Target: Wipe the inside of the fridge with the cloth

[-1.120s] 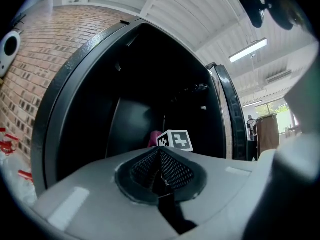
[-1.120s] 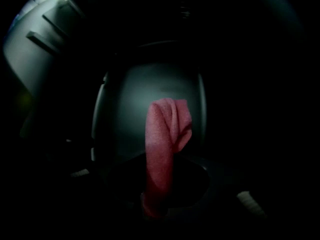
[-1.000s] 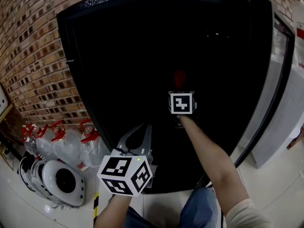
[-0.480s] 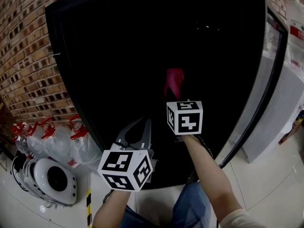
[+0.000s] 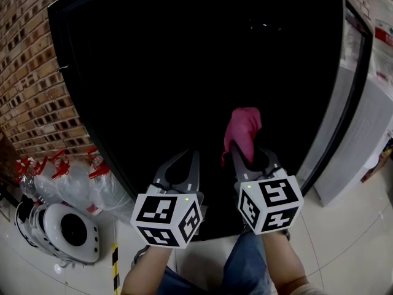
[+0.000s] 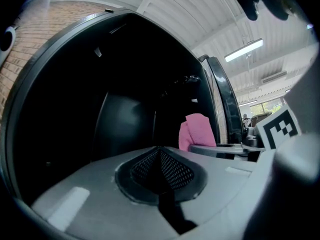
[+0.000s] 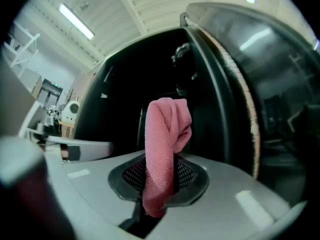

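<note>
The fridge (image 5: pixel 184 60) stands open in front of me, its inside dark and its shelves not visible. A pink cloth (image 5: pixel 242 133) hangs bunched from my right gripper (image 5: pixel 247 155), which is shut on it at the fridge's lower opening. In the right gripper view the cloth (image 7: pixel 165 134) rises from between the closed jaws of the right gripper (image 7: pixel 159 189). My left gripper (image 5: pixel 194 155) is just to the left at the same height, shut with nothing in it. The left gripper view shows the left gripper (image 6: pixel 161 153) with its jaws together and the cloth (image 6: pixel 197 131) beyond to the right.
The open fridge door (image 5: pixel 351 115) swings out at the right, with a white appliance (image 5: pixel 376 146) behind it. A brick wall (image 5: pixel 31 72) is at the left. Bagged spray bottles (image 5: pixel 80 180) and a round white device (image 5: pixel 61 232) sit on the floor at lower left.
My right gripper has drawn back out of the fridge towards me with the pink cloth, ending level with the left gripper. The left gripper has hardly moved.
</note>
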`<state>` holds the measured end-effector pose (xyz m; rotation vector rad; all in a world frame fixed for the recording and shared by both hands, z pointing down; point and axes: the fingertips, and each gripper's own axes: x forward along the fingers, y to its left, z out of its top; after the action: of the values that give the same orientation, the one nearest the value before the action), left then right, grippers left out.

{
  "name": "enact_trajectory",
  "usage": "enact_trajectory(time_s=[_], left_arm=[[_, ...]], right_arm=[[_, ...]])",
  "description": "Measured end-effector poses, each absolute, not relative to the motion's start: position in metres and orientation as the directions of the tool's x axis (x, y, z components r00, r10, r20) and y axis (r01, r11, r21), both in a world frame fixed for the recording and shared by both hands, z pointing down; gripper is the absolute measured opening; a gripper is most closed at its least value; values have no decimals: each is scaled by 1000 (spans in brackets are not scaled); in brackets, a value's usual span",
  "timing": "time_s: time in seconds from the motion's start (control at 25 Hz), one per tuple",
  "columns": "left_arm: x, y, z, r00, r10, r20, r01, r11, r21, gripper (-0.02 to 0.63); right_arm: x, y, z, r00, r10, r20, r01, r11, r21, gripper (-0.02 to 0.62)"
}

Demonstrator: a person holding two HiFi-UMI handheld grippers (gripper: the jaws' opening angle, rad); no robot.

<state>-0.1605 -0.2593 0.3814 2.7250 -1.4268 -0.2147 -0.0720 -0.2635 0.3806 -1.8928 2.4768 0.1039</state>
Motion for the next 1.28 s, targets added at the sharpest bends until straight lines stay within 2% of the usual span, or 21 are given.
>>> enact_trajectory(time_s=[0.4, 0.6, 0.88, 1.28], left_arm=[[-164, -241, 385, 541, -833, -118, -827, -552, 107, 9], [-186, -221, 423, 486, -870, -80, -861, -493, 124, 9], [-226, -214, 475, 397, -917, -30, -904, -397, 157, 9], [-280, -211, 520, 262, -965, 22, -951, -254, 175, 9]], right_arm=[[-108, -223, 372, -366, -921, -131, -930, 356, 89, 66], [-147, -206, 408, -440, -889, -126, -892, 417, 176, 66], [-193, -201, 457, -527, -834, -164, -848, 506, 155, 66], [-245, -219, 543, -608, -793, -46, -791, 600, 123, 66]])
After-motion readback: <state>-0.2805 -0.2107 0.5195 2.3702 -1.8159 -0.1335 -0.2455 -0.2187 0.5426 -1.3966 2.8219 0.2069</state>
